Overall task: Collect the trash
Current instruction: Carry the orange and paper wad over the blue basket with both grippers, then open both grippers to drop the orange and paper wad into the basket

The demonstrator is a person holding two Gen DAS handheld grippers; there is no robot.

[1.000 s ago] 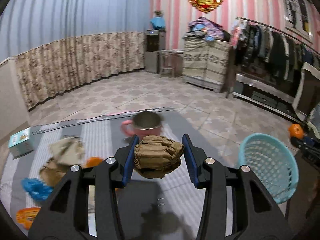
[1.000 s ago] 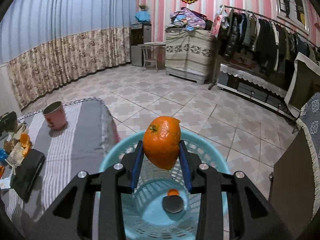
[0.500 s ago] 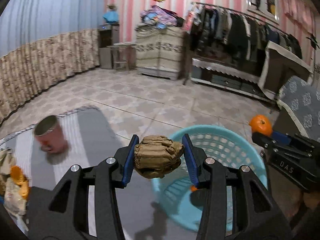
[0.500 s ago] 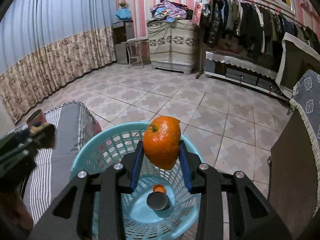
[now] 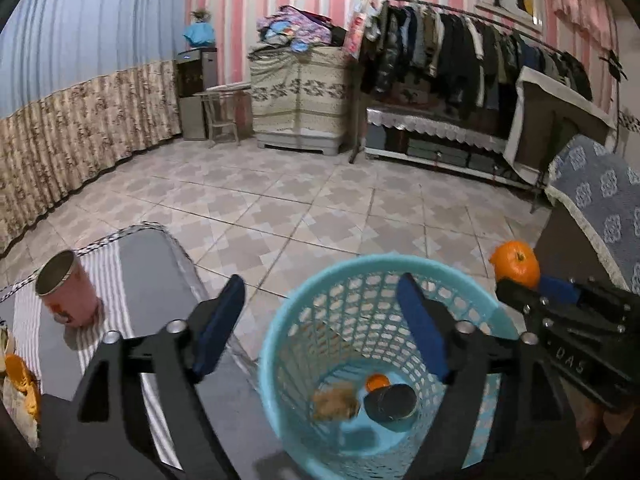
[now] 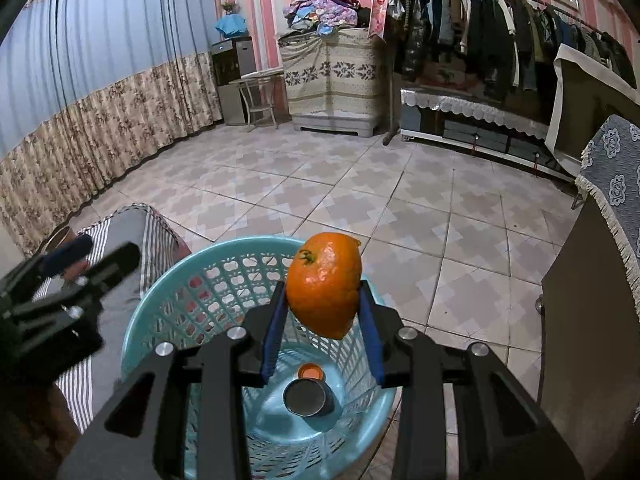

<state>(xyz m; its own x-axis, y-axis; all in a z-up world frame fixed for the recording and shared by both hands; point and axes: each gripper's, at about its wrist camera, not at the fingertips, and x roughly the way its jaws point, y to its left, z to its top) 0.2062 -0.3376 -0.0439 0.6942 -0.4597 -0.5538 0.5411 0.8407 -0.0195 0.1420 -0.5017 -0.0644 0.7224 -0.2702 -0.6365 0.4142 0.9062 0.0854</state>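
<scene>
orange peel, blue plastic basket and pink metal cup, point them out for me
orange peel shell [image 6: 324, 284], right wrist view, on its glossy front skin.
light blue plastic lattice basket [image 5: 348, 264], left wrist view, on its far rim.
pink metal cup [image 5: 72, 300], left wrist view, on its pink side wall.

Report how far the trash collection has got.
Done: the light blue plastic mesh basket already holds a crumpled brown wad, a dark round can and a small orange scrap. In hand: the left tool is opening with nothing between its pads; the right tool grips an orange peel above the basket. Left: orange scraps on the striped cloth.
</scene>
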